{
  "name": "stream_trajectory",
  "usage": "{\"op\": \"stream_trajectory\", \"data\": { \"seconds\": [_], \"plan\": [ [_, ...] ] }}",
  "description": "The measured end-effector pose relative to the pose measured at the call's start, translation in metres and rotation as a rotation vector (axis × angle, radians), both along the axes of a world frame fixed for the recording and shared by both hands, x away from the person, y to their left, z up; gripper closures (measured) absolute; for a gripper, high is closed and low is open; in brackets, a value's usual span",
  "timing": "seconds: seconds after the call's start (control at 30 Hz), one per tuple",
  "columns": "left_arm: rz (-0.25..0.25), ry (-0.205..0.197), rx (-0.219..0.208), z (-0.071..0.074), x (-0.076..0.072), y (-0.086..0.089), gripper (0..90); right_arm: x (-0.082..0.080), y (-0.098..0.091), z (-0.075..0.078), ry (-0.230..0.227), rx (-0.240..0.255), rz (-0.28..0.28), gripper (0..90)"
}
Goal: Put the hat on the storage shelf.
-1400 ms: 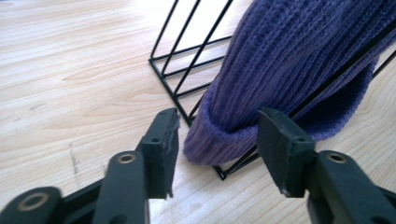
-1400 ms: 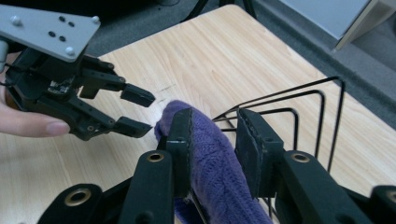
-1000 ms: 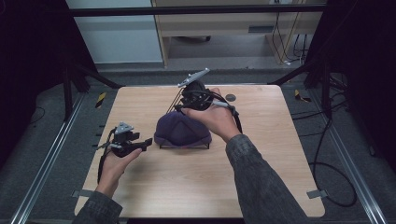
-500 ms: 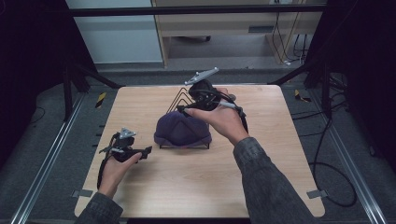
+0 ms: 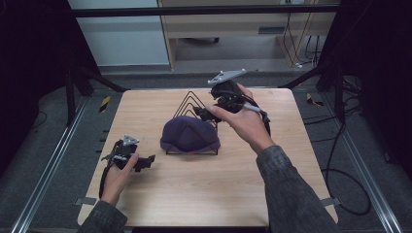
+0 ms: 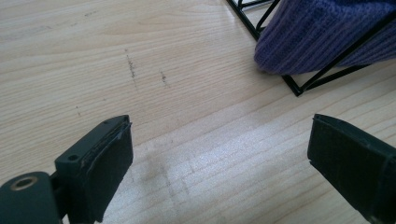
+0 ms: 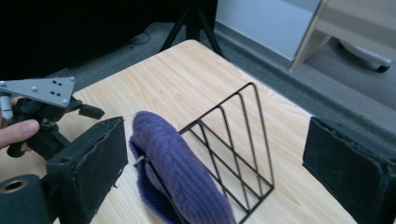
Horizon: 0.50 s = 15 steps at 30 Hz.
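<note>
Your two tools hang over a pale wooden bench (image 5: 204, 194) with nothing in either of them. Your right tool (image 5: 206, 115) is raised above the far end of a black wire rack (image 5: 190, 101); its jaws have just been opening and now stand wide apart, with empty air between the pads. Below and ahead of that tool, a purple knitted hat (image 5: 189, 136) lies draped over the rack's near part, and in the right gripper view the hat (image 7: 180, 170) runs out of the bottom edge, so its lower end is cut off. The rack's triangular wires (image 7: 233, 140) rise clear just beyond the hat, between the two pads.

Your left tool (image 5: 145, 162) sits low over the bench, well short of the hat and to its left as seen from above. Its jaws too have just been opening and are spread wide over bare wood. In the left gripper view the hat (image 6: 322, 32) and a corner of the rack (image 6: 299, 84) show ahead and to the right, both cropped by the frame.

No brand, label or lettering can be read on the hat, the rack or either tool. The floor beyond the bench is dim, and the things lying there are too small to make out.
</note>
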<state>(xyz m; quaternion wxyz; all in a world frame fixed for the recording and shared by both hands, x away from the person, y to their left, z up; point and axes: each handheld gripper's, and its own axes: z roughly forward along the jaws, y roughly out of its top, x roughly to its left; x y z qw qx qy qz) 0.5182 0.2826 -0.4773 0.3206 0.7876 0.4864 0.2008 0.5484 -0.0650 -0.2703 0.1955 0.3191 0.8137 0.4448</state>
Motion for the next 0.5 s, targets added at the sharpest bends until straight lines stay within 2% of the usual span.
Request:
{"op": "stream_trajectory", "data": {
  "seconds": [0.17, 0.33, 0.5],
  "plan": [
    [0.004, 0.005, 0.020, -0.001, 0.000, 0.001, 6.3, -0.006, -0.019, 0.006, -0.023, 0.016, -0.027, 5.1],
    [0.006, 0.006, 0.019, -0.002, -0.001, 0.003, 6.3, -0.013, -0.039, 0.011, -0.033, 0.018, -0.060, 5.9],
    [0.012, 0.017, 0.031, -0.005, 0.000, 0.004, 6.3, -0.018, -0.059, 0.010, -0.034, 0.020, -0.095, 6.6]
  ]
}}
